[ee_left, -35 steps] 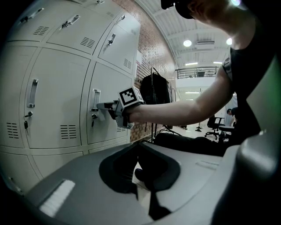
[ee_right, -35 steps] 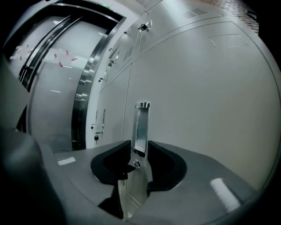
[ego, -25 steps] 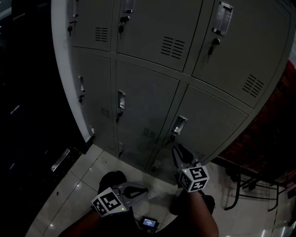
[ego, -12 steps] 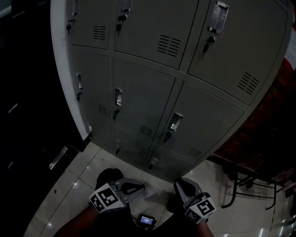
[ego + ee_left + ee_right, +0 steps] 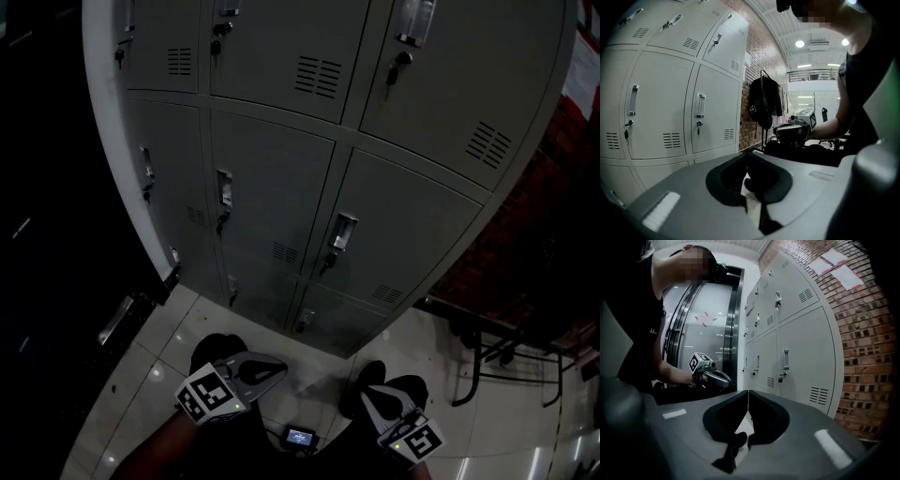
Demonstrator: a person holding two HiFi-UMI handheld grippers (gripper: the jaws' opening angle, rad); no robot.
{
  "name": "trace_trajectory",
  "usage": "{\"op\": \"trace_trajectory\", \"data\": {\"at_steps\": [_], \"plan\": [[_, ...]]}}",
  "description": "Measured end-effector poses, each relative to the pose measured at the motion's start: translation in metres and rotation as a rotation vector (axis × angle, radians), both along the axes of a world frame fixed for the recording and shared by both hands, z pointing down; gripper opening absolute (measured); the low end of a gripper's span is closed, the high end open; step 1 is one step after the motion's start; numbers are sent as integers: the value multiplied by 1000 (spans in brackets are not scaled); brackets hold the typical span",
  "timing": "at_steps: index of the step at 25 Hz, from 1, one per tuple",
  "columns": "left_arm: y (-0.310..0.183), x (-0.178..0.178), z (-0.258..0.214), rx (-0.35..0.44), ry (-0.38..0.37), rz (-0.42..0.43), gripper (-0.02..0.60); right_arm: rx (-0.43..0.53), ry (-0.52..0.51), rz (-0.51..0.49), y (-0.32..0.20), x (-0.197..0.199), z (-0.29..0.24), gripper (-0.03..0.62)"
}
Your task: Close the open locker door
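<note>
The grey locker bank (image 5: 281, 141) fills the head view, and every door I can see lies flush, including the lower right door (image 5: 412, 248) with its handle (image 5: 342, 232). Both grippers hang low by the person's legs, well apart from the lockers. My left gripper (image 5: 279, 367) points right and its jaws meet with nothing between them (image 5: 746, 154). My right gripper (image 5: 367, 392) points up toward the lockers, and its jaws are also pressed together and empty (image 5: 748, 392). Each gripper view shows the other gripper: the right (image 5: 797, 127), the left (image 5: 710, 377).
A brick wall (image 5: 534, 262) stands right of the lockers, with a black metal chair frame (image 5: 497, 361) in front of it. A dark glass doorway (image 5: 717, 319) lies on the left. A black bag (image 5: 764, 101) hangs by the wall. A small lit screen (image 5: 300, 437) sits between the person's shoes on the tiled floor.
My right gripper has drawn back from near the lower right locker door down to the person's legs, and its jaws have closed. The left gripper has barely moved.
</note>
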State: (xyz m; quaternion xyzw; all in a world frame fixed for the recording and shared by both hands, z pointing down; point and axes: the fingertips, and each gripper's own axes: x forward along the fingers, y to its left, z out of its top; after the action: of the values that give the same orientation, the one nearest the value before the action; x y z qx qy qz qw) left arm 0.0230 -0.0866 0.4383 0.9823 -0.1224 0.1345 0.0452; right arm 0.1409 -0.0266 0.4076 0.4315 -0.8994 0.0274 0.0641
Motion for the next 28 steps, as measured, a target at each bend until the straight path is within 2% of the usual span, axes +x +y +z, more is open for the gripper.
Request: {"op": "trace_trajectory", "data": {"at_steps": [7, 28], "plan": [[-2, -4, -2, 5, 4, -6, 11, -60, -49, 54, -9, 19, 7, 3], [-2, -3, 2, 6, -7, -6, 11, -33, -43, 66, -8, 18, 7, 2]]}}
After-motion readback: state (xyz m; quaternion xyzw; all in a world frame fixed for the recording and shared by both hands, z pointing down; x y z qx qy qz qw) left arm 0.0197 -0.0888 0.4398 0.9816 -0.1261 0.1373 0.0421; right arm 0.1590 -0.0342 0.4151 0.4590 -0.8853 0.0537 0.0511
